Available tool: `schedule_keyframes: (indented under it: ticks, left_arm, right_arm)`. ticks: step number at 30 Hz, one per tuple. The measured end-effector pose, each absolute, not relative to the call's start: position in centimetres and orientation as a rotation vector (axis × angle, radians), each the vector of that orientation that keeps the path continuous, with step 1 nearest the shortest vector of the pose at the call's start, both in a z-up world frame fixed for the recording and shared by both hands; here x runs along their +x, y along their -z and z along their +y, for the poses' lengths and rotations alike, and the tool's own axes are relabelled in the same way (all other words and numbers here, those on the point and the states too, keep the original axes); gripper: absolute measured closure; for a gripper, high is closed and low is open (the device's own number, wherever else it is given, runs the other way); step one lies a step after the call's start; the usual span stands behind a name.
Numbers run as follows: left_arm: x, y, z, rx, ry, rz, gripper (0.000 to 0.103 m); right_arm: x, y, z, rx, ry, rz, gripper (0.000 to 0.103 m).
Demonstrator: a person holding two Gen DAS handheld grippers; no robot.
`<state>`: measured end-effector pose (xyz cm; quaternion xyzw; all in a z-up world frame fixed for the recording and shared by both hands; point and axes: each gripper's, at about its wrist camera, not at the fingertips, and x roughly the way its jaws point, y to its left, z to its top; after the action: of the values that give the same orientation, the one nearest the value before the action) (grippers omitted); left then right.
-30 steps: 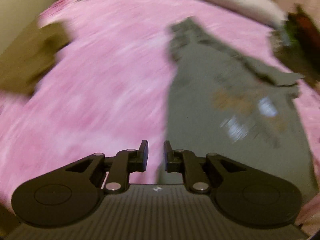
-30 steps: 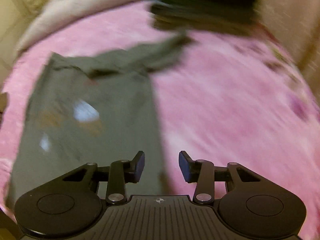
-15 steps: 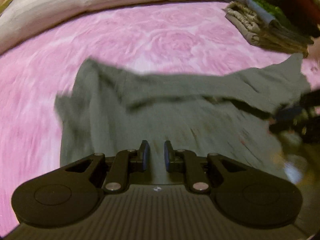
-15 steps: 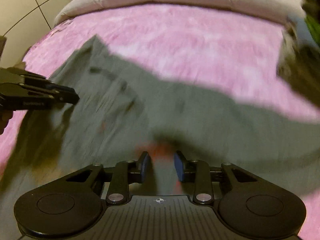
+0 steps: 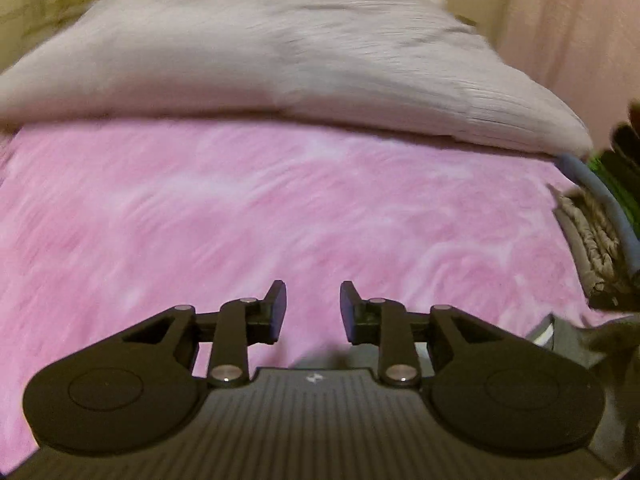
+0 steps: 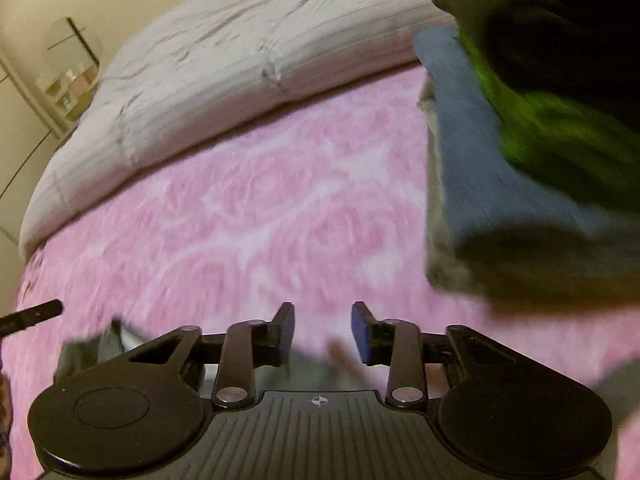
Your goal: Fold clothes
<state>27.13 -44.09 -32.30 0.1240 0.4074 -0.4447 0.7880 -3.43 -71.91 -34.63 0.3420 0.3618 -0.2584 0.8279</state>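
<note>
Grey garment [image 6: 316,368] near, both hand-held grippers [image 5: 313,312] [image 6: 323,330] released above it; blind regrasp risks bunching the fold.

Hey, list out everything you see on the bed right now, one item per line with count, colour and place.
Blanket: one, pink with a pale swirl pattern, covering the bed.
Duvet: one, pale grey, bunched along the bed's far edge.
Stack of folded clothes: one pile, blue, bright green, dark and beige layers, at the right of the bed.
Grey garment: one, lying just below both cameras, mostly hidden.
Shelf: one, pale, against the far wall.
Left hand-held gripper: black, open, holding nothing.
Right hand-held gripper: black, open, holding nothing.
</note>
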Motion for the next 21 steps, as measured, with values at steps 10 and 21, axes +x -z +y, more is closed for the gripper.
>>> schedule_keyframes:
  ticks: [10,21]
  left_arm:
    - [27.8,35.5,-31.7,-0.055,0.787,1.182,0.071]
    - [21.5,32.5,-30.4,0.218,0.616,0.856,0.092]
  right_arm:
    - [-8.8,33.0,-68.1,0.789,0.576,0.772,0.051]
    - [-8.7,32.2,-67.5,0.745,0.606,0.787,0.051]
